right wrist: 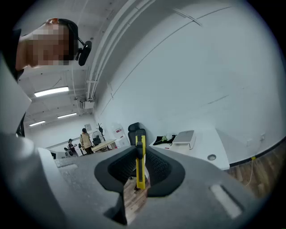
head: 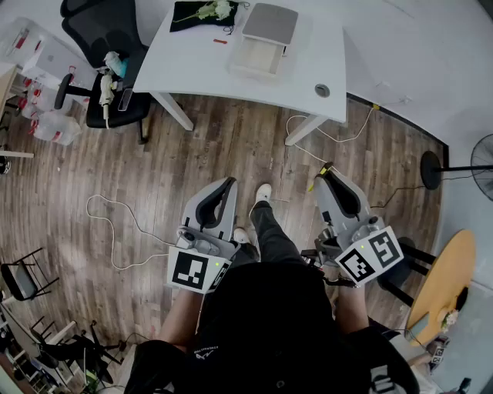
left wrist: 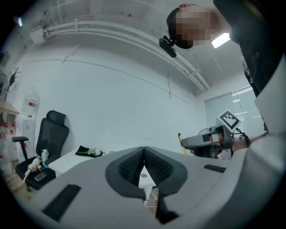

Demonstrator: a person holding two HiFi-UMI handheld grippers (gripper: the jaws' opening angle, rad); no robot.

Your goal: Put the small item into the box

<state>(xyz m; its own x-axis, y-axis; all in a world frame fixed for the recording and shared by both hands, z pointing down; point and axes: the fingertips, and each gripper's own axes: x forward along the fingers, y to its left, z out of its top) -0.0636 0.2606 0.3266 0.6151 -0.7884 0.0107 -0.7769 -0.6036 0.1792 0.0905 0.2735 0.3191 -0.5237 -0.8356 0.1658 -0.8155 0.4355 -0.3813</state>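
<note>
Two claws, one small item, one box. Right claw [right wrist: 141, 152] clenched on yellow-black small item [right wrist: 140, 174], gripped upright, likely for carrying over. Left claw [left wrist: 144, 156] pinched together on nothing, probably just spare. Open box [head: 256, 55] on white worktop [head: 192, 73], well apart from both claws. Grey slab [head: 269, 23] touching its far edge, maybe the lid. Needs an approach first.

Wearing black top [head: 262, 308] carrying small white print, dark grey trousers [head: 273, 237], white shoes [head: 263, 192], black head camera [left wrist: 168, 46]. Displaying grey shells, black ribbed pads [left wrist: 129, 167], black-and-white marker cubes [head: 192, 271] on left gripper [head: 229, 183], right gripper [head: 327, 169].
</note>
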